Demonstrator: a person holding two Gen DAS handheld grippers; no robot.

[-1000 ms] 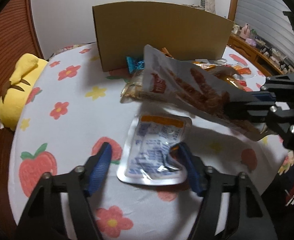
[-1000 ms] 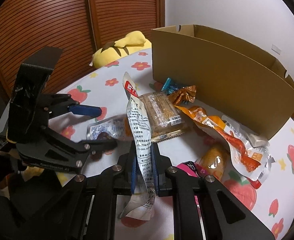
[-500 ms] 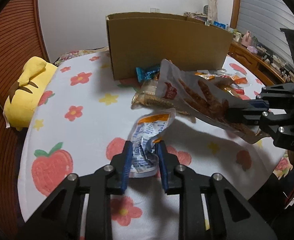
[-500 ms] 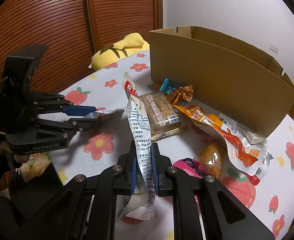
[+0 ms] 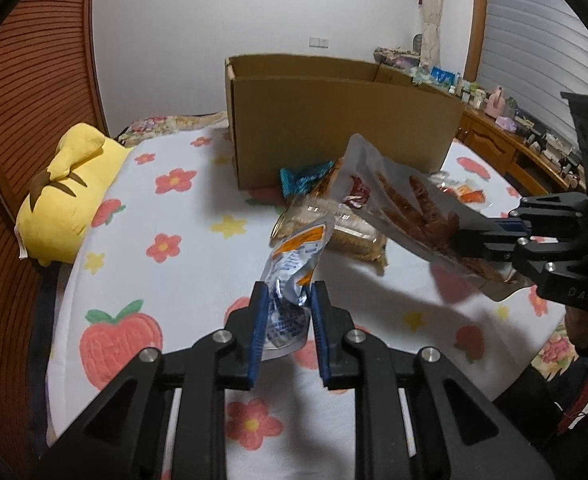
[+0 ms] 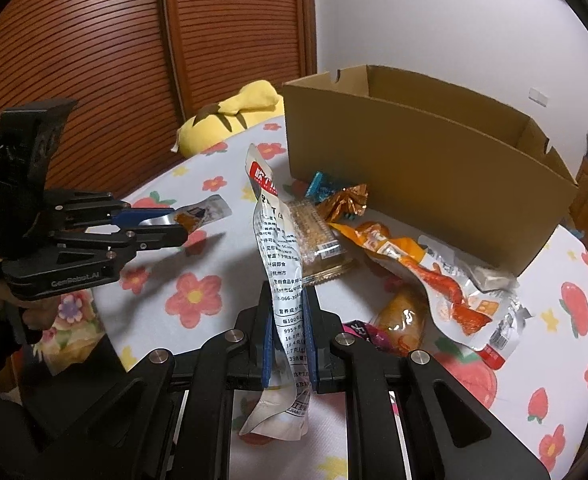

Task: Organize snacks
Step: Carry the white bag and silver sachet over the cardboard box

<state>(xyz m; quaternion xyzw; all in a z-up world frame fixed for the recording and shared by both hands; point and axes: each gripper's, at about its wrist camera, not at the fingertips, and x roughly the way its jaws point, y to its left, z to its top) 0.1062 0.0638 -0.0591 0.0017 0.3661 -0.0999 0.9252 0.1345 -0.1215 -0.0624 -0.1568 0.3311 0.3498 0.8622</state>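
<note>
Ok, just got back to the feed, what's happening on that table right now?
Snacks are being sorted toward the open cardboard box. The left gripper is shut on a small silver pouch, held clear of the floral tablecloth. The right gripper is shut on a long white snack packet, held upright. Neither is in the box yet. More snacks, including a cracker pack and an orange wrapper, lie loose in front of the box.
</note>
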